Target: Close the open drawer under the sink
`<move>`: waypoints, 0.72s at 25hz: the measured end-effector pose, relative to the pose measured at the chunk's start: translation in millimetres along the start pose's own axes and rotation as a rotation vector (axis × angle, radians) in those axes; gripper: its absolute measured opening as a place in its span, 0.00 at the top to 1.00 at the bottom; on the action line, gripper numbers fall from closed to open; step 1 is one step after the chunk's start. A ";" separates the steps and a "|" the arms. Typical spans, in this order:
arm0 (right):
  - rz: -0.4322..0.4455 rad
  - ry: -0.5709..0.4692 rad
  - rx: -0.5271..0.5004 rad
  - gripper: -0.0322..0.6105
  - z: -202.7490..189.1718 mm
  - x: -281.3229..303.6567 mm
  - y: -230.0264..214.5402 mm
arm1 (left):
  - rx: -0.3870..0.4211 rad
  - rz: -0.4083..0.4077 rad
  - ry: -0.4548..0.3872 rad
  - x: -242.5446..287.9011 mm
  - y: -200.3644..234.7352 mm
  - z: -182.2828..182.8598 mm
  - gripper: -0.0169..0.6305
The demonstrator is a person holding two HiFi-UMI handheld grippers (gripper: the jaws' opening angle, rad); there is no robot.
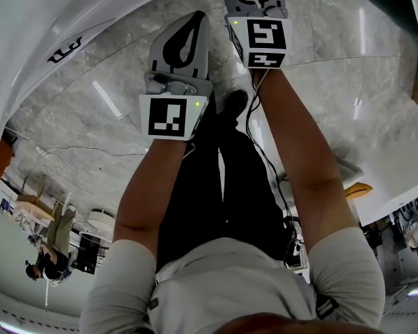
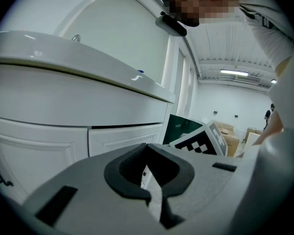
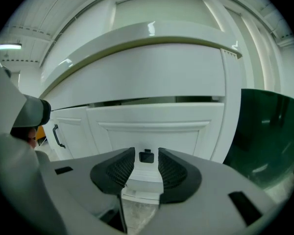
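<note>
Black-and-white square markers sit on both cubes. My right gripper (image 3: 146, 161) points slightly down at the drawer (image 3: 152, 126) under the sink counter (image 3: 137, 45). Its jaws are apart and empty, with the drawer's small black pull (image 3: 146, 156) framed in the gap, untouched. There's a dark slit along the drawer's top edge. My left gripper (image 2: 147, 147) has its tips together, nothing held. Both forearms are stretched forward, right ahead of left.

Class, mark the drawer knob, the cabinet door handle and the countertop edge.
drawer knob (image 3: 146, 155): right gripper view, dark face.
cabinet door handle (image 3: 57, 136): right gripper view, bar's middle.
countertop edge (image 3: 137, 35): right gripper view, front face.
</note>
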State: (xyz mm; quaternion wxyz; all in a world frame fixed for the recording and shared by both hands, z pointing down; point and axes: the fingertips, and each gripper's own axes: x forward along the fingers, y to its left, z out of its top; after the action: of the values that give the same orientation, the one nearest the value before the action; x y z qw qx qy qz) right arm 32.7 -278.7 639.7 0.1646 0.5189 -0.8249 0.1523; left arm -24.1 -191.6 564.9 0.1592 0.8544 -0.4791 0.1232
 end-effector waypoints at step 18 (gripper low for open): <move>0.070 -0.073 -0.012 0.87 116.0 -172.6 54.8 | -0.020 -0.017 -0.054 -115.2 -40.6 104.1 0.96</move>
State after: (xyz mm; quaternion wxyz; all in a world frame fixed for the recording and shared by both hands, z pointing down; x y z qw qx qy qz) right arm 40.1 -165.9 456.8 0.1323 0.4940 -0.8489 0.1338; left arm -42.1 -122.5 421.1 0.1559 0.8598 -0.4772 0.0938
